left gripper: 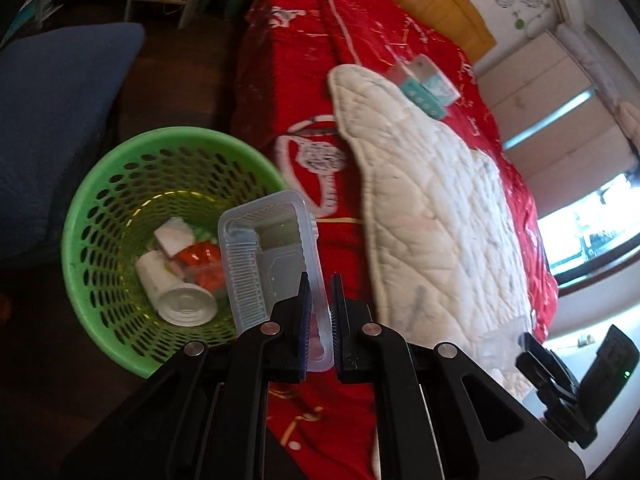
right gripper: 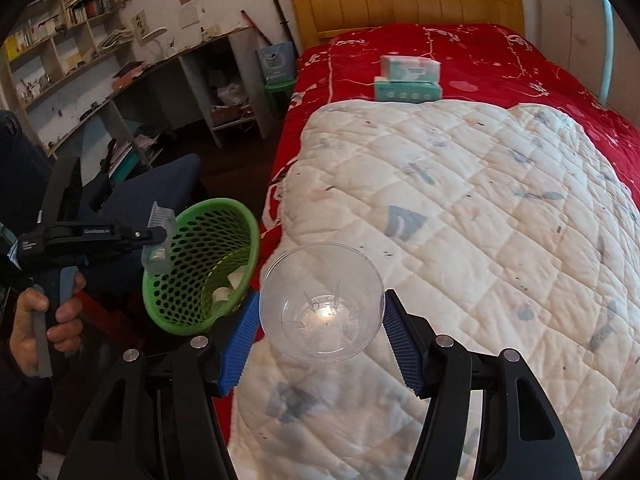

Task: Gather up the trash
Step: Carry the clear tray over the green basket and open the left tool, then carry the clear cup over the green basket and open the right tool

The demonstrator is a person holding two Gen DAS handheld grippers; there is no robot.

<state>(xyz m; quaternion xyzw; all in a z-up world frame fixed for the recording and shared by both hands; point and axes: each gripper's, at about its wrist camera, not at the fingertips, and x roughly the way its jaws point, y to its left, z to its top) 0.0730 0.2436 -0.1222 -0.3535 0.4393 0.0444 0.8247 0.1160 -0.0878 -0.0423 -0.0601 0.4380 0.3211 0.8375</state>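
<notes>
A green perforated basket [left gripper: 100, 216] stands on the dark floor beside the bed, with a white paper cup [left gripper: 176, 292] and red and white wrappers [left gripper: 200, 258] in it. My left gripper [left gripper: 320, 292] is shut on the wall of a clear plastic tray [left gripper: 264, 256], which hangs at the basket's right rim. In the right wrist view the same left gripper [right gripper: 160, 236] holds the tray [right gripper: 158, 240] over the basket [right gripper: 200, 264]. My right gripper [right gripper: 322, 320] is shut on a clear plastic cup [right gripper: 322, 308], mouth toward the camera, above the bed's edge.
The bed has a red cover [right gripper: 480, 52] and a white quilt [right gripper: 460, 220], with two tissue packs [right gripper: 408, 80] near the wooden headboard [right gripper: 404, 0]. A blue chair seat [left gripper: 52, 120] sits left of the basket. Shelves and a desk [right gripper: 120, 80] line the left wall.
</notes>
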